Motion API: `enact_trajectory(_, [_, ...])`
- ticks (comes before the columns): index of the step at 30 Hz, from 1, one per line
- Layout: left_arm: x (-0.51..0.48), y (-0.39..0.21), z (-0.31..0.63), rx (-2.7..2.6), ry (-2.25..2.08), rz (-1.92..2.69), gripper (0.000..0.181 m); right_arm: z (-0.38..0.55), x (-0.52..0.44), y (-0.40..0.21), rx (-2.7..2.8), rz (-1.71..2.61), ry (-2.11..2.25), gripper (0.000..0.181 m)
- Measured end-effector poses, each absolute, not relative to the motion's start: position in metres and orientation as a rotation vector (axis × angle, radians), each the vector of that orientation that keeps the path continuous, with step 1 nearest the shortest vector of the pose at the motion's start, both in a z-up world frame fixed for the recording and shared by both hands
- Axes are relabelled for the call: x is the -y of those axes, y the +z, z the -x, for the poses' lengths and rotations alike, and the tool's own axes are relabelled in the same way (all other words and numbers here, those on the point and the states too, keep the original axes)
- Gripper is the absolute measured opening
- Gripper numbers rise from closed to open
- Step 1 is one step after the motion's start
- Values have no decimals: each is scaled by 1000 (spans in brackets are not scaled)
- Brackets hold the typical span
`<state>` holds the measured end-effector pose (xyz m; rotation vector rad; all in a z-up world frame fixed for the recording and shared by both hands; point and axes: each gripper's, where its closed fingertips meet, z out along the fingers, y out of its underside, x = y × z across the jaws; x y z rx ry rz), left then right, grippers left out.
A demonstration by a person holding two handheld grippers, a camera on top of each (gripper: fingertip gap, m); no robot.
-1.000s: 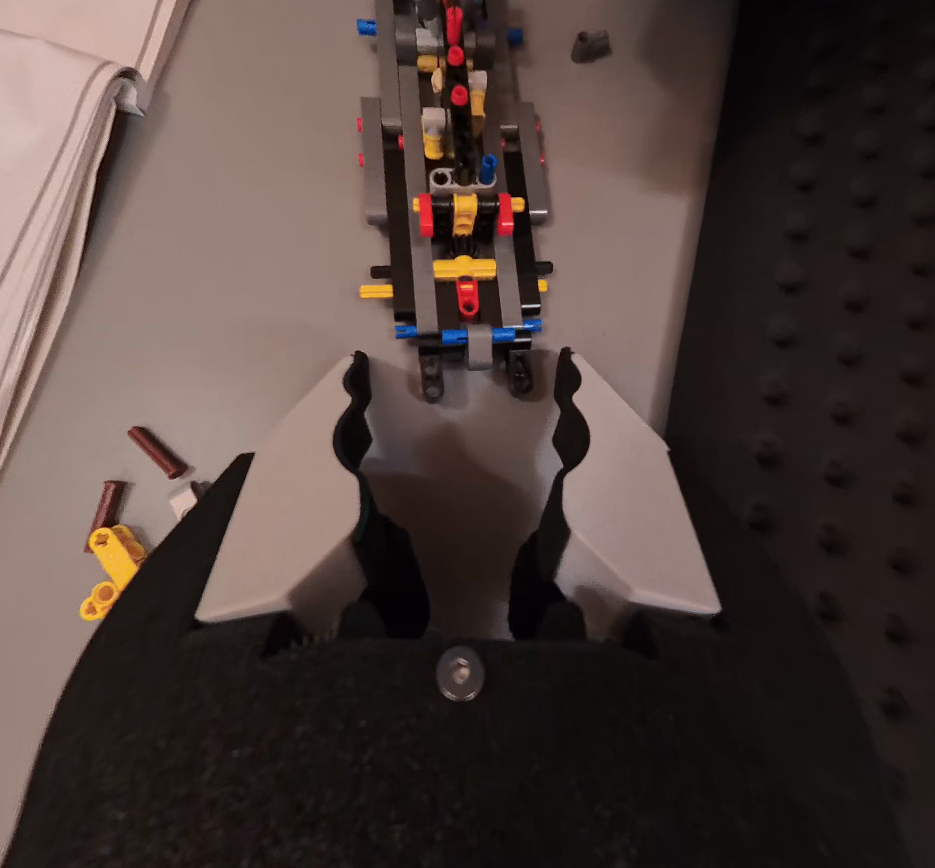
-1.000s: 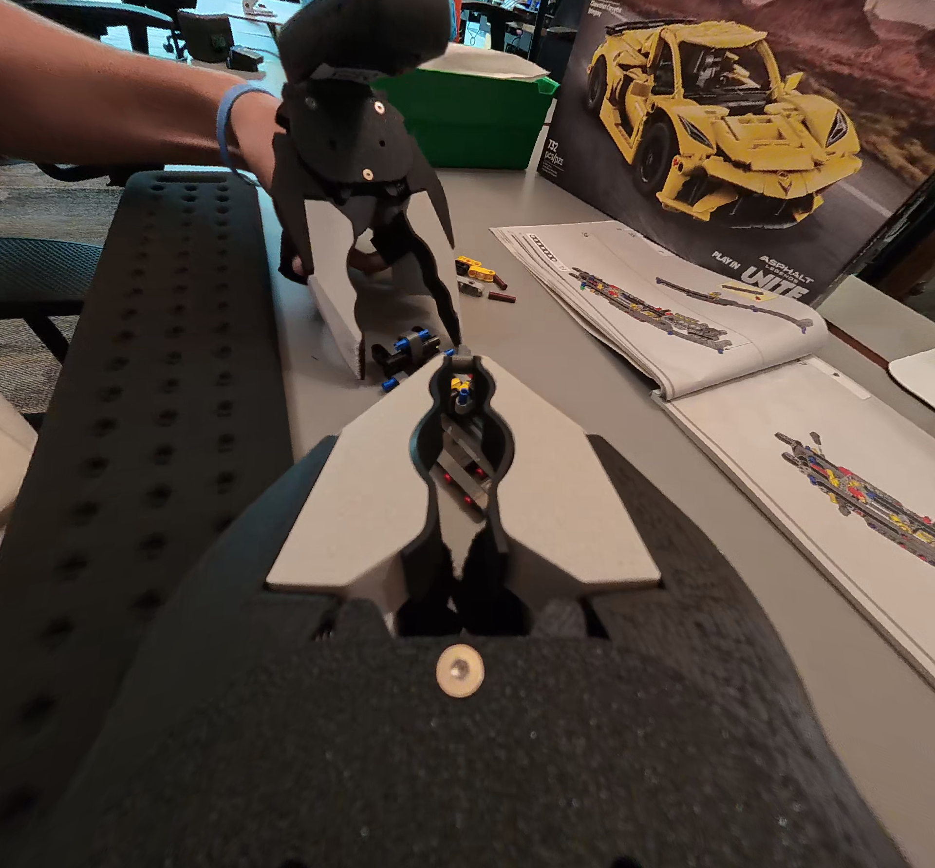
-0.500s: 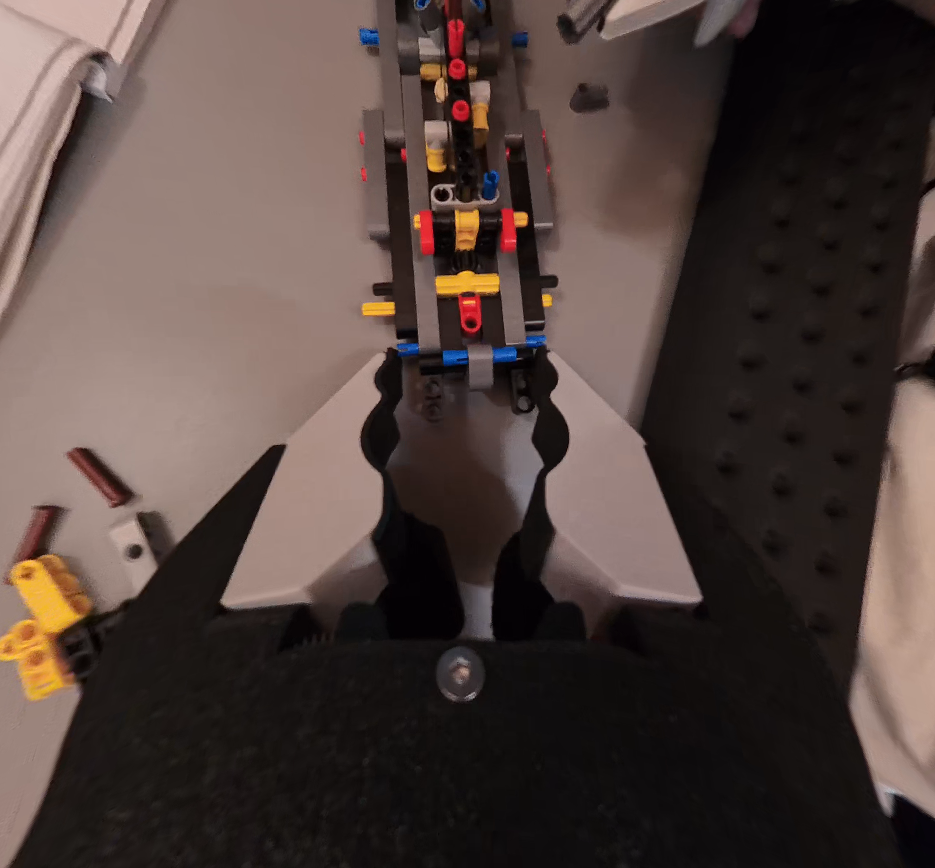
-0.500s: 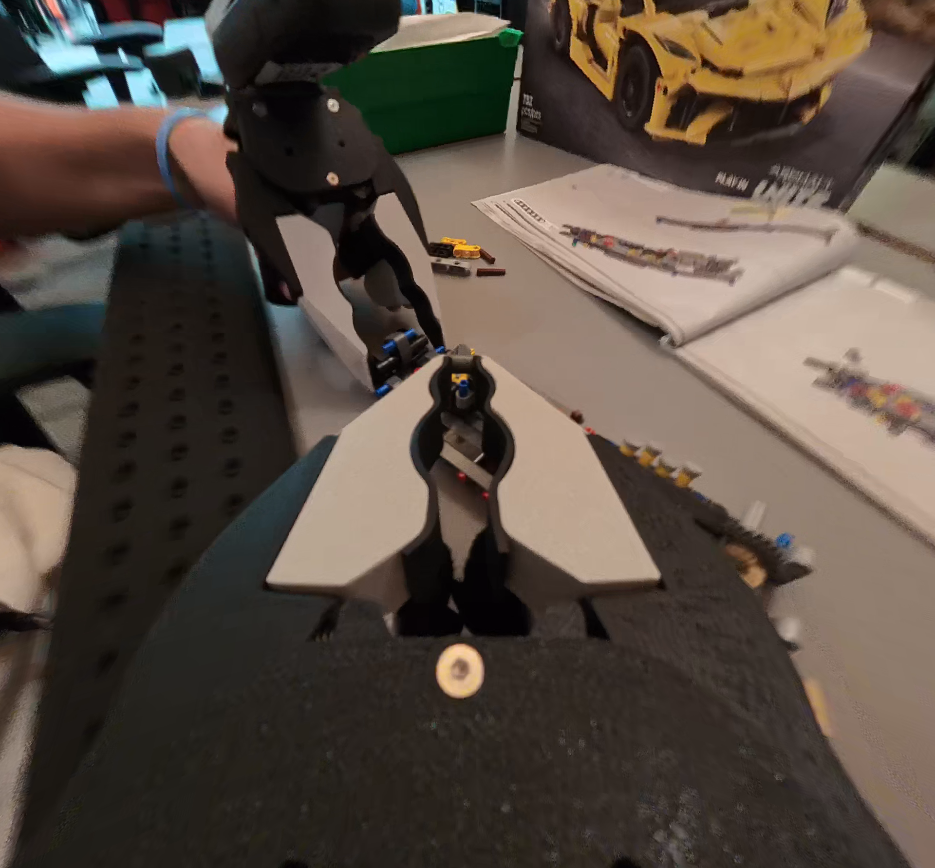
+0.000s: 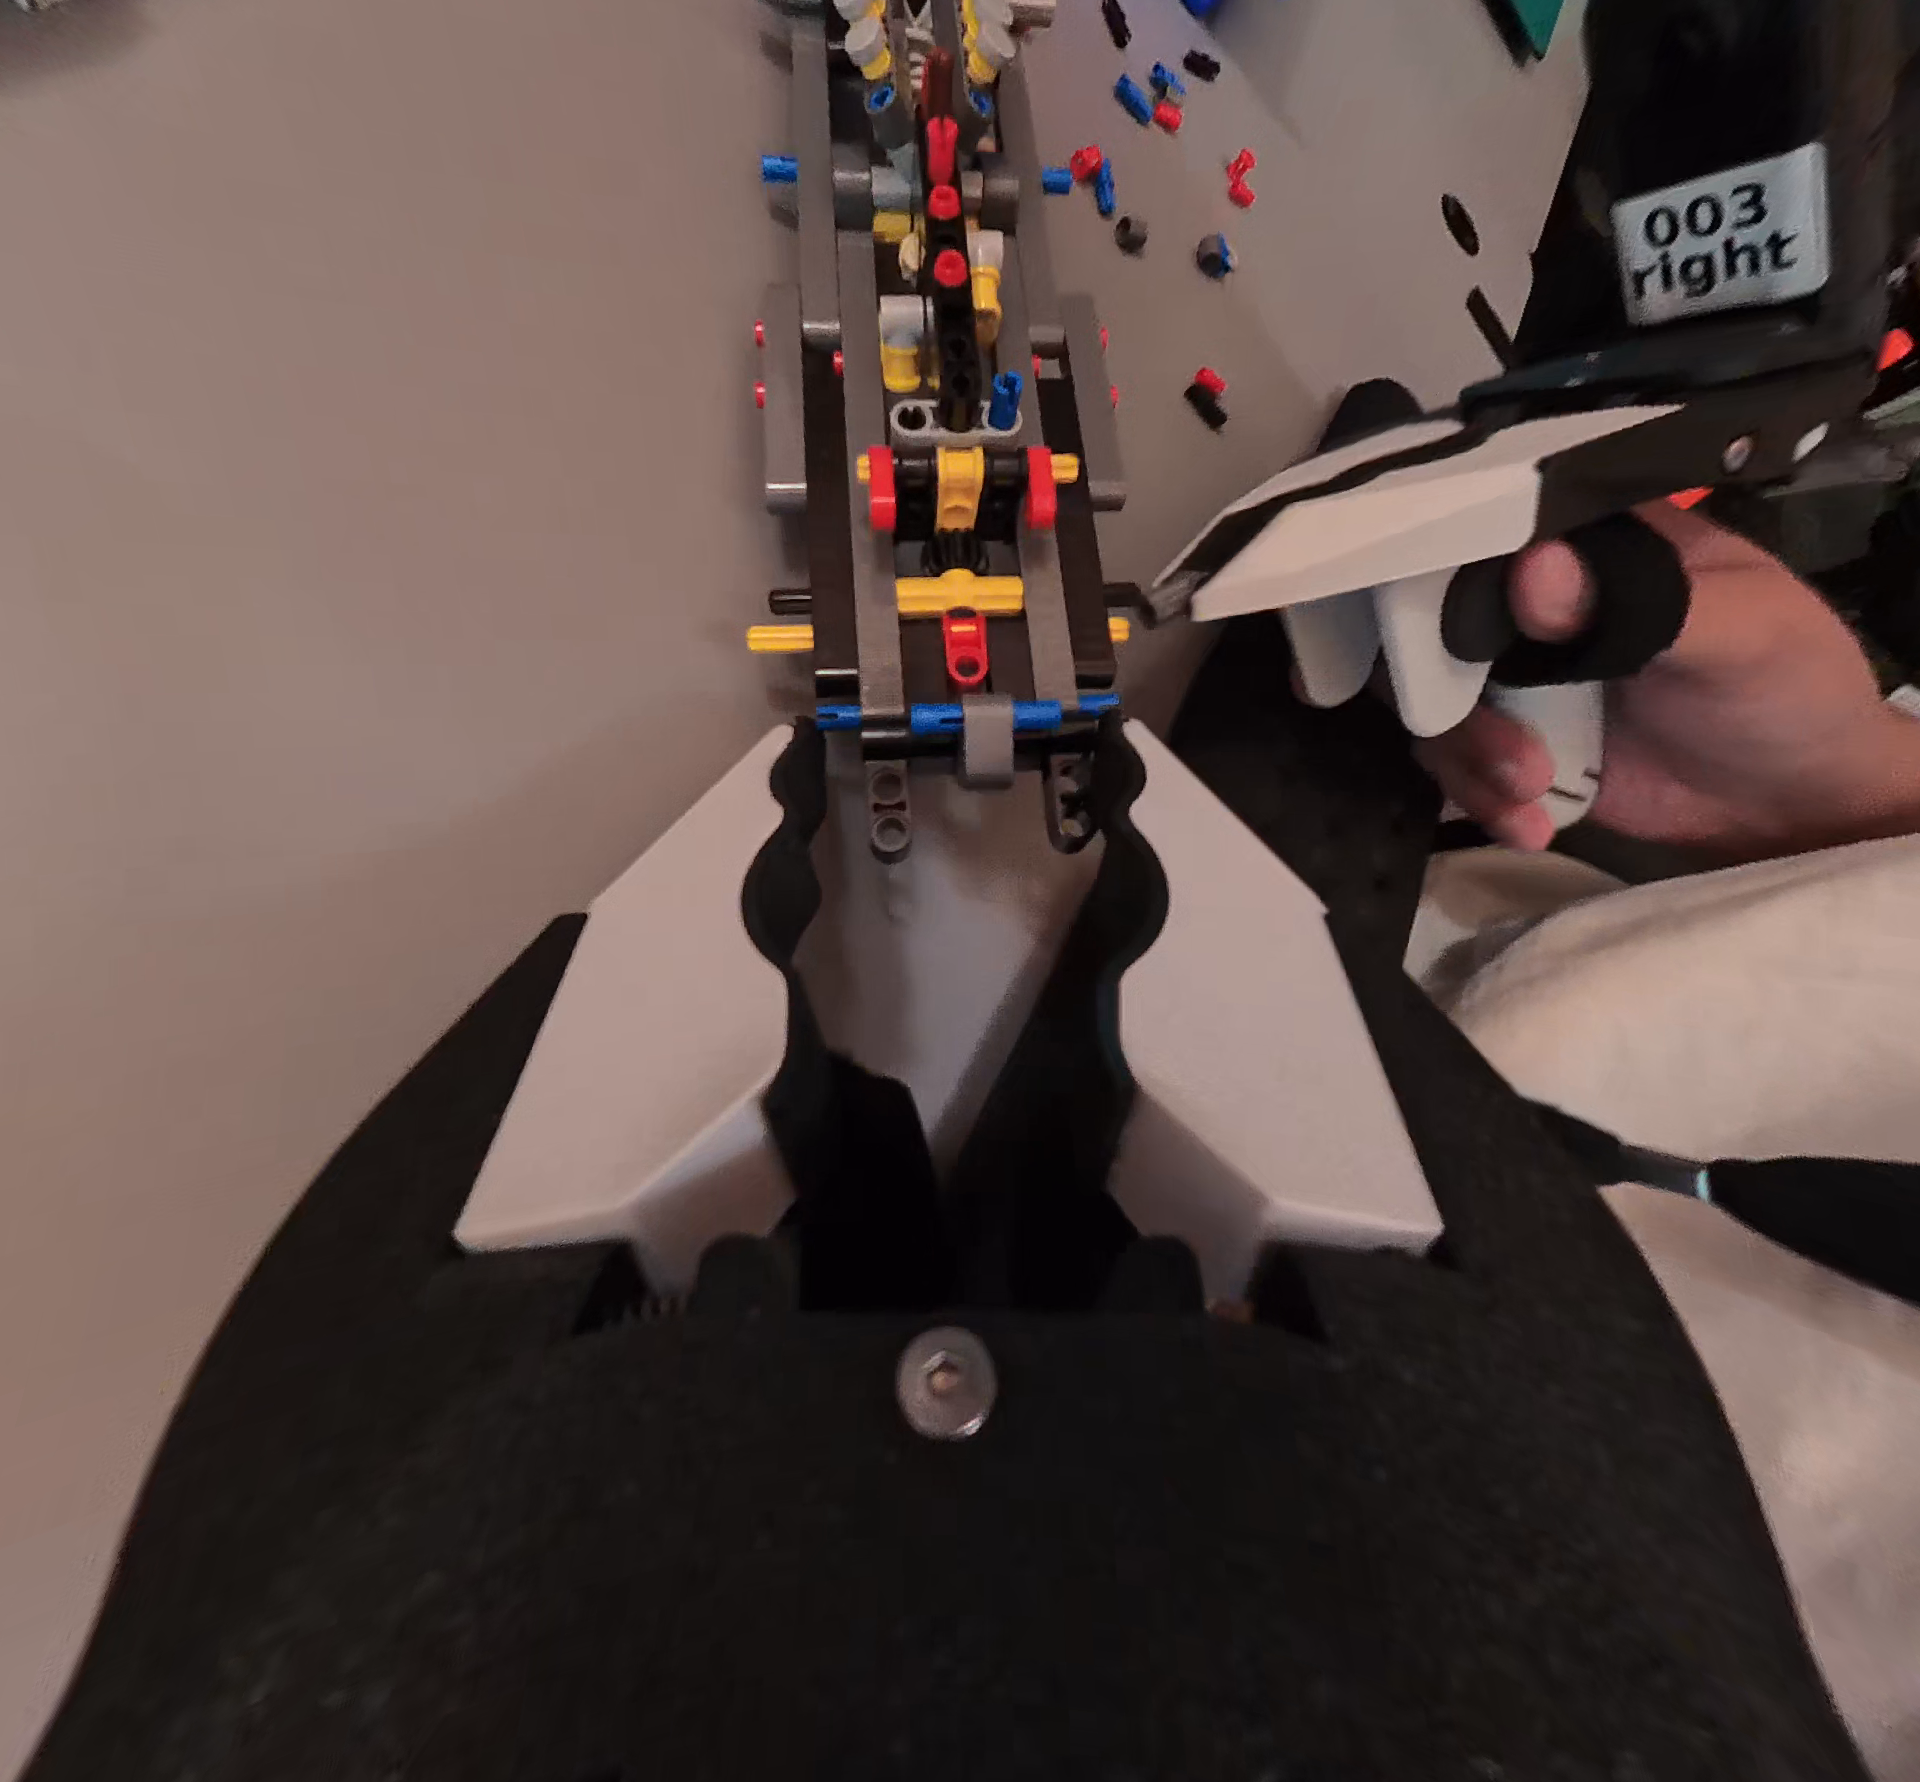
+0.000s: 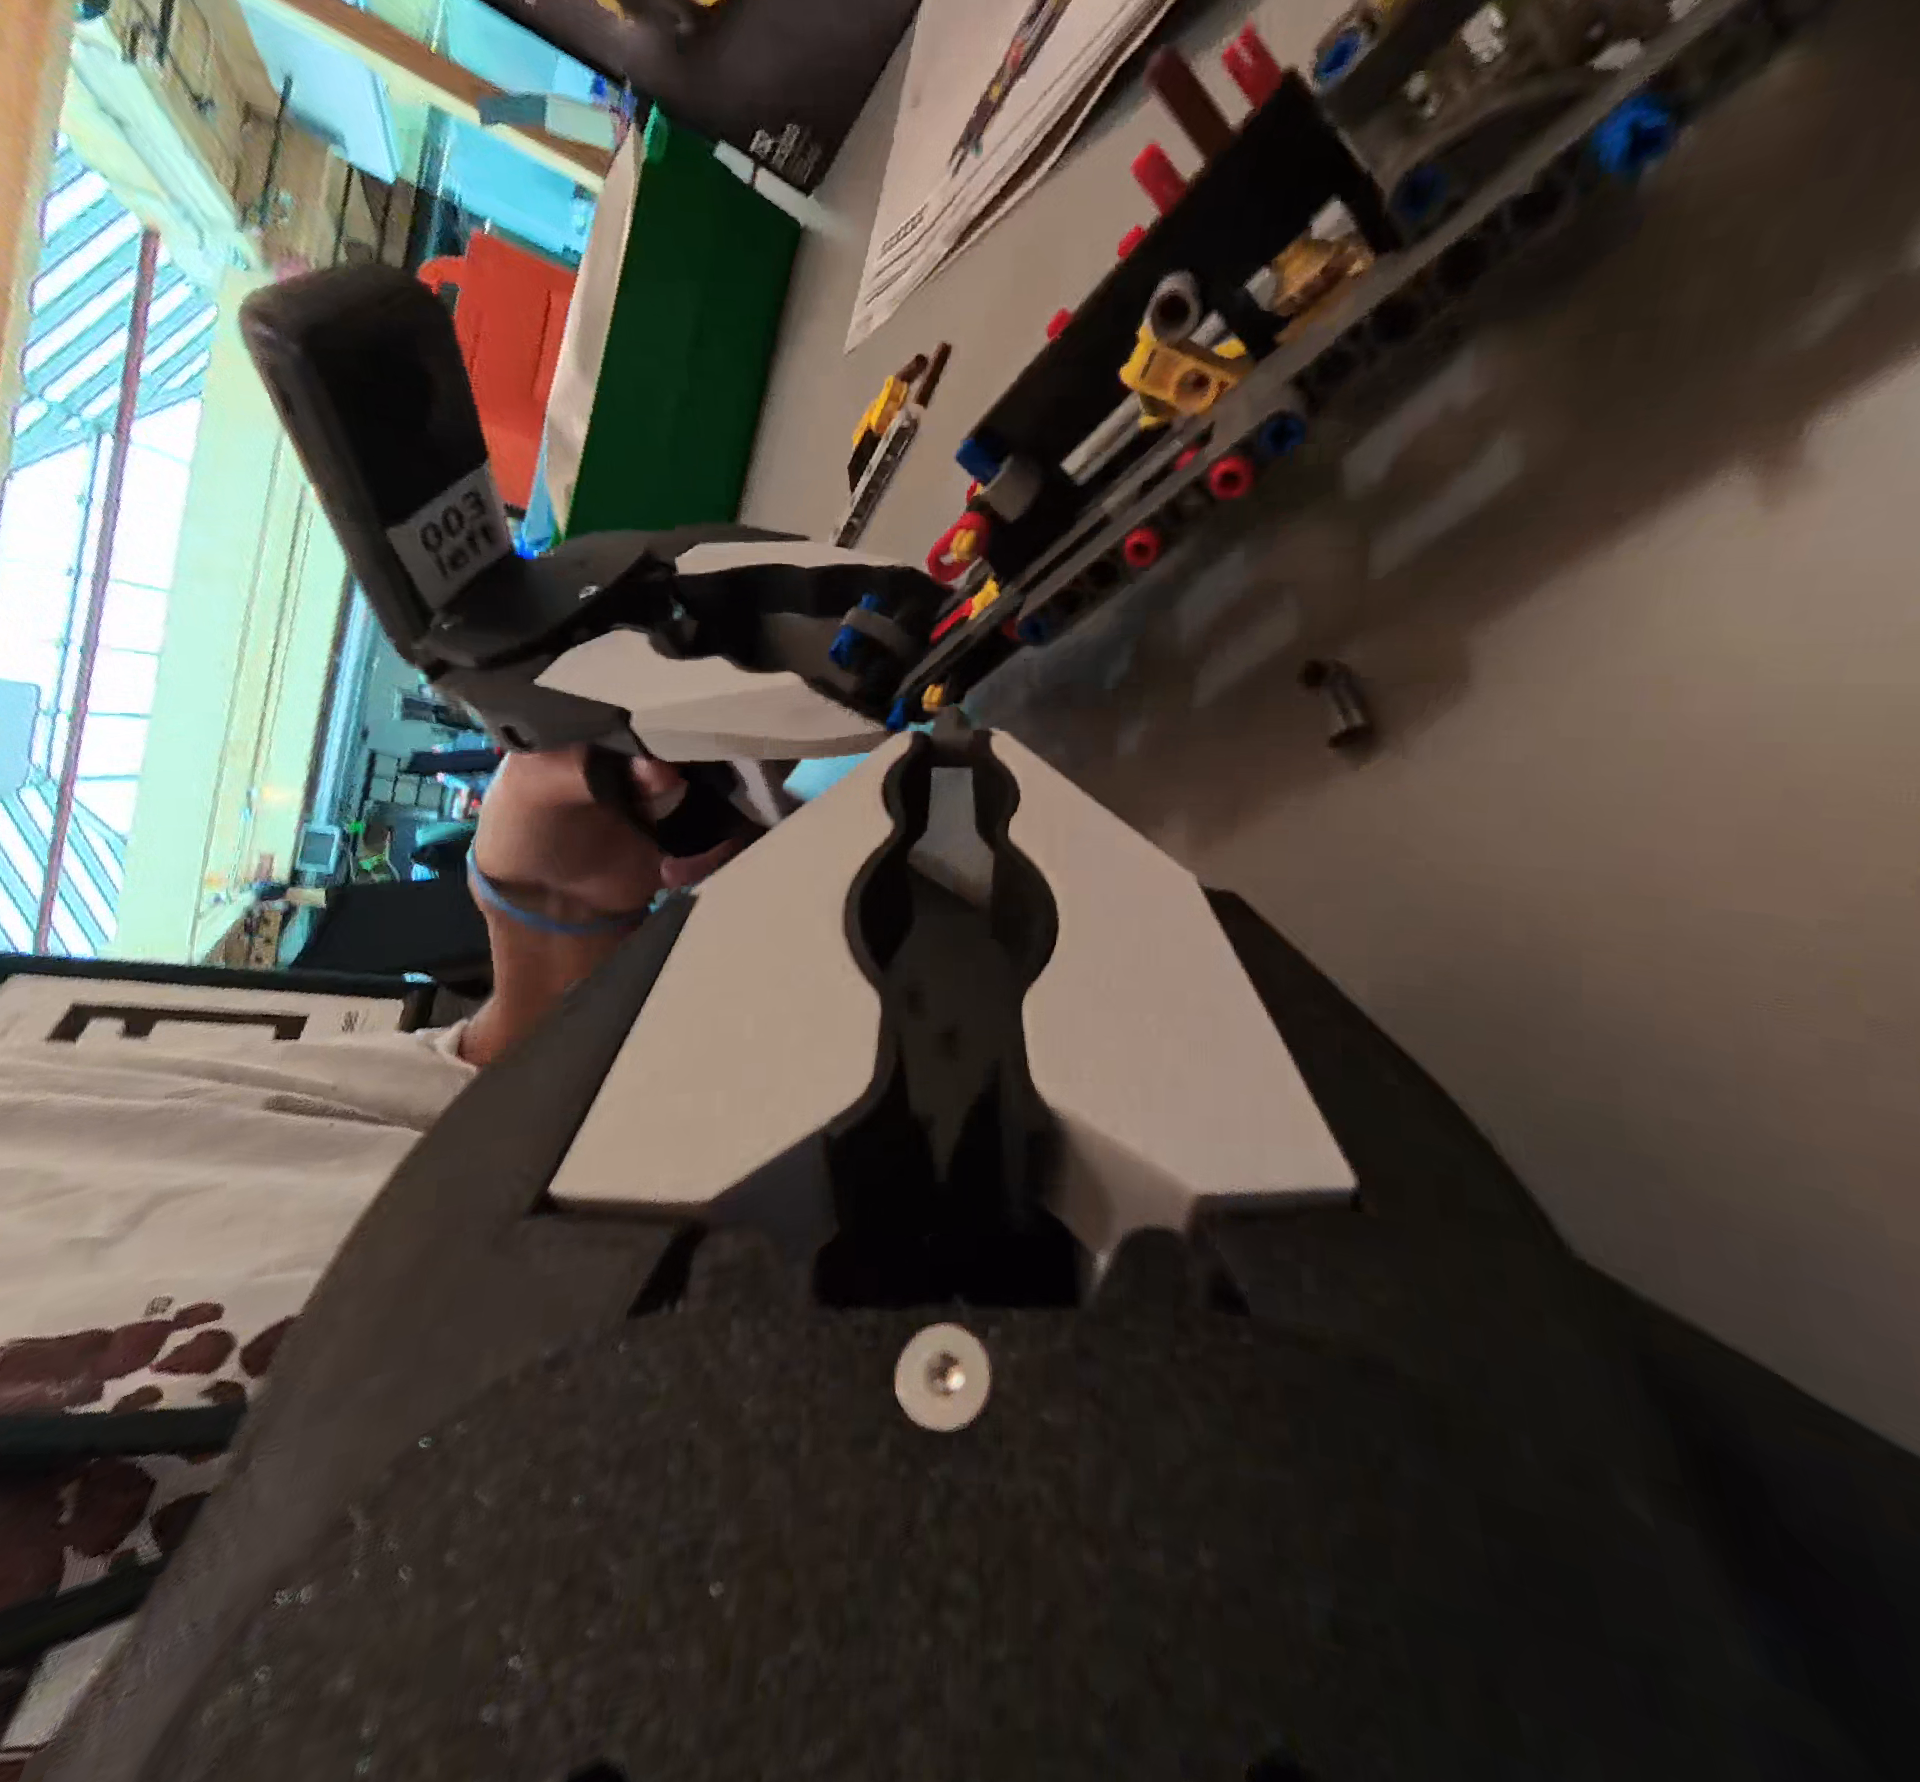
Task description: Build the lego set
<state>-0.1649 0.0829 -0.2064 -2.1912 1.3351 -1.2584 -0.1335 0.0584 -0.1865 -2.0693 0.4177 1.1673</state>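
The left gripper (image 5: pixel 956 766), wide apart a second ago, now clamps the near end of the long lego chassis (image 5: pixel 951 444) on the grey table (image 5: pixel 364 485). The right gripper (image 5: pixel 1169 594), pinched together on a small dark piece, has swung in against the chassis's right edge. Loose pins (image 5: pixel 1153 101) lie beyond. Judging by this, a pin insertion is starting.
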Motion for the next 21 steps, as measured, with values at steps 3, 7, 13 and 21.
enact_trajectory(3, [-78,-208,160,-1316,-1246,2201,50,125,-61,-185,-579,2023,1202,6])
enact_trajectory(7, [-73,-209,157,-1297,-1230,2201,50,121,-60,-188,-651,2016,1204,6])
enact_trajectory(13, [-78,-212,155,-1279,-1143,2198,50,114,-50,-191,-768,1993,1173,6])
enact_trajectory(21, [-75,-213,151,-1295,-1090,2180,50,117,-54,-195,-918,1941,1234,5])
